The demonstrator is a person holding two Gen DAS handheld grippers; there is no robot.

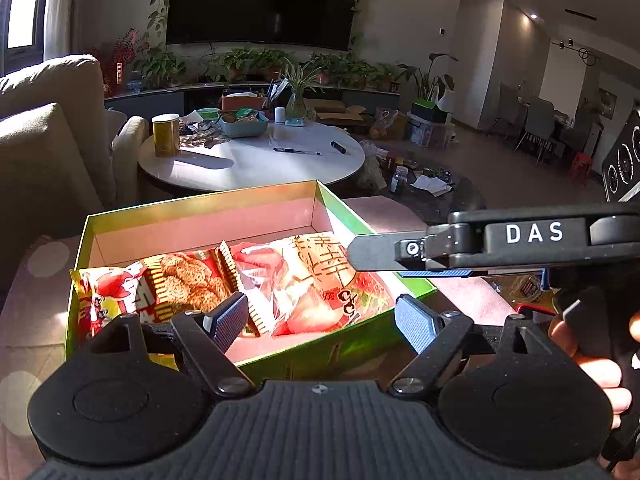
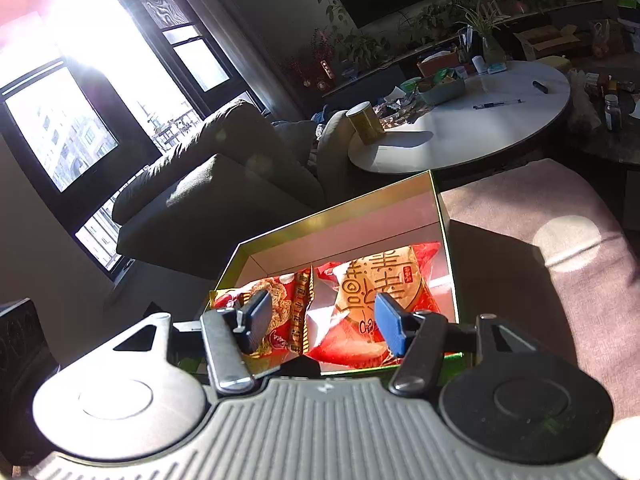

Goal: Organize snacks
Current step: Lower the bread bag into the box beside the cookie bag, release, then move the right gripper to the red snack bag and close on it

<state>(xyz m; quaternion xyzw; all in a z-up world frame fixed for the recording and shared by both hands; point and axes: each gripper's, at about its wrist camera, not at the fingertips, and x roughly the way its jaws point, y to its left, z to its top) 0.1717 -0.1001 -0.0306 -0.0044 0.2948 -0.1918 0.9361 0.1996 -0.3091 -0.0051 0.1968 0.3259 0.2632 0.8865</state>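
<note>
A green open box with a pale inside stands on a pink cushioned surface. It holds several snack packs: a red and yellow one, a cookie pack and a red pack with a round printed cake. My left gripper is open and empty over the box's near edge. My right gripper is open and empty above the cookie pack and the cake pack in the box. It reaches in from the right in the left wrist view.
A round white table behind the box carries a yellow can, a bowl of snacks and pens. A beige sofa stands at the left. Clutter lies on a dark low table at the right.
</note>
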